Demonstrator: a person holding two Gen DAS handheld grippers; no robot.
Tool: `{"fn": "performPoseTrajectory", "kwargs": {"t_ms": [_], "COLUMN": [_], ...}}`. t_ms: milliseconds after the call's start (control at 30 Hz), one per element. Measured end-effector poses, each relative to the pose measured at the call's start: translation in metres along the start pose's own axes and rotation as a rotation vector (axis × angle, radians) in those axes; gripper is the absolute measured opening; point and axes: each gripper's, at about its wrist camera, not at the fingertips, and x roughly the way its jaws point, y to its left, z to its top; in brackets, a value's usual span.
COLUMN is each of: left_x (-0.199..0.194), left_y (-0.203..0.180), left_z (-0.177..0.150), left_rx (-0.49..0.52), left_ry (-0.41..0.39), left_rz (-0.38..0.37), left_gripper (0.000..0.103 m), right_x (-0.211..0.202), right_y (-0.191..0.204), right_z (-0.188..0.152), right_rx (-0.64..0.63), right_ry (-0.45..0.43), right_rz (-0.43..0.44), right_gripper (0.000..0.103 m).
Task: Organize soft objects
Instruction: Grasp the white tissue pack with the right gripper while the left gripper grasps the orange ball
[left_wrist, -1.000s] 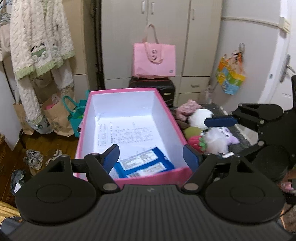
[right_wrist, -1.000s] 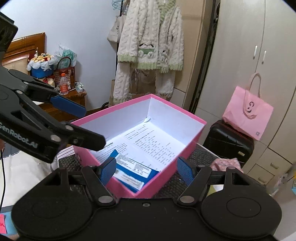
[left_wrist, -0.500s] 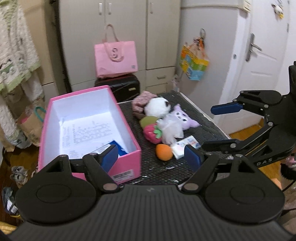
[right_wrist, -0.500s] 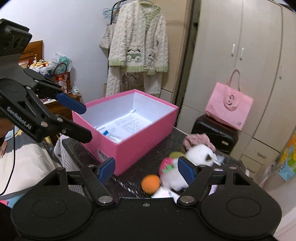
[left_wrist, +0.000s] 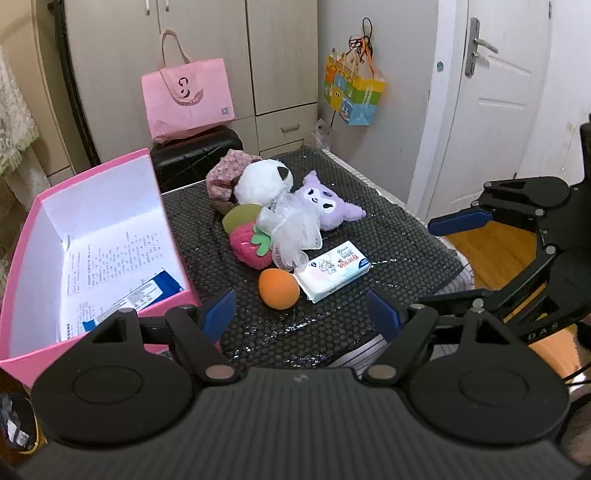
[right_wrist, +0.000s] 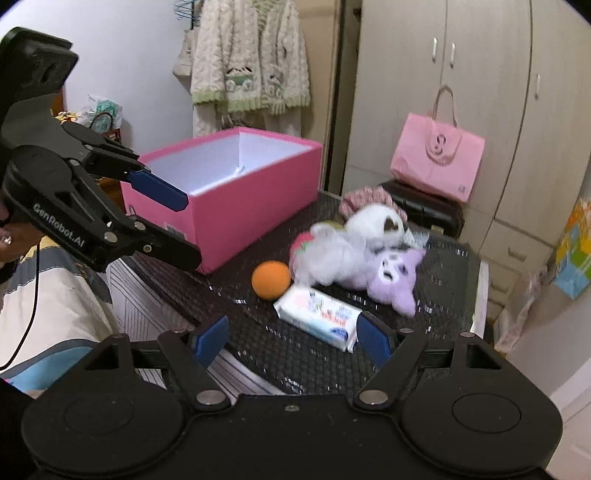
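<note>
A: Where are the soft things?

B: They lie in a heap on the black mesh mat (left_wrist: 388, 236). The round orange ball (left_wrist: 279, 288) is nearest, and the white tissue pack with blue and pink print (left_wrist: 333, 270) lies just at its right. Behind the ball is the pink strawberry plush with green leaves (left_wrist: 249, 245), touching the white fluffy mesh piece (left_wrist: 295, 230). Further back are the purple plush with a white face (left_wrist: 327, 205), the white plush with dark ears (left_wrist: 264, 181) and the pink flowered cloth (left_wrist: 223, 175).

A: And the box?

B: The open pink cardboard box with white inside (left_wrist: 29, 236) stands at the left of the heap, on the same mat. In it I see a printed paper sheet (left_wrist: 118, 258) and a blue-and-white packet (left_wrist: 147, 293).

A: What do the tools do?

B: The left gripper (left_wrist: 301, 314) holds nothing; its jaws are apart and closing a little, above the near edge of the mat, before the ball. The right gripper (right_wrist: 291, 338) is also released, with nothing between its blue pads (right_wrist: 212, 339); one pad is close to the tissue pack, but I cannot tell if it touches.

A: Behind all this?

B: A pink paper bag (left_wrist: 188, 98) on a black suitcase (left_wrist: 195, 157), before beige cupboards.
</note>
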Motion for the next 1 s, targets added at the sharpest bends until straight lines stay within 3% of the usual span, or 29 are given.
{"fn": "performPoseTrajectory", "kwargs": {"t_ms": [233,367,600,733,833,1000], "left_x": [0.026,0.045,0.08,0.095,0.105,0.119], "left_y": [-0.013,-0.014,-0.006,-0.005,0.002,0.003], "left_z": [-0.008,-0.01,-0.006,-0.001,-0.001,-0.007], "left_rx": [-0.001,-0.029,-0.146,-0.168,-0.223,-0.243], "left_ry": [-0.024,-0.014,0.015,0.0,0.004,0.001], "left_rz": [0.055,0.058,0.064,0.129,0.108,0.158], "left_gripper": [0.074,0.068,0.064,0.063,0.063,0.057], "right_x": [0.035,0.058,0.094,0.104,0.111,0.12], "right_y": [-0.014,-0.021,-0.026,-0.019,-0.014,-0.008], "right_z": [-0.021,-0.029,-0.04,-0.039,-0.036,-0.033], "right_rx": [0.05,0.082,0.148,0.124,0.115,0.128], "right_ry": [0.024,0.014,-0.015,-0.043,-0.052,-0.071], "right_rz": [-0.006,-0.039,-0.083,-0.106,-0.105,-0.136], "right_gripper": [0.081,0.082,0.084,0.086,0.086,0.095]}}
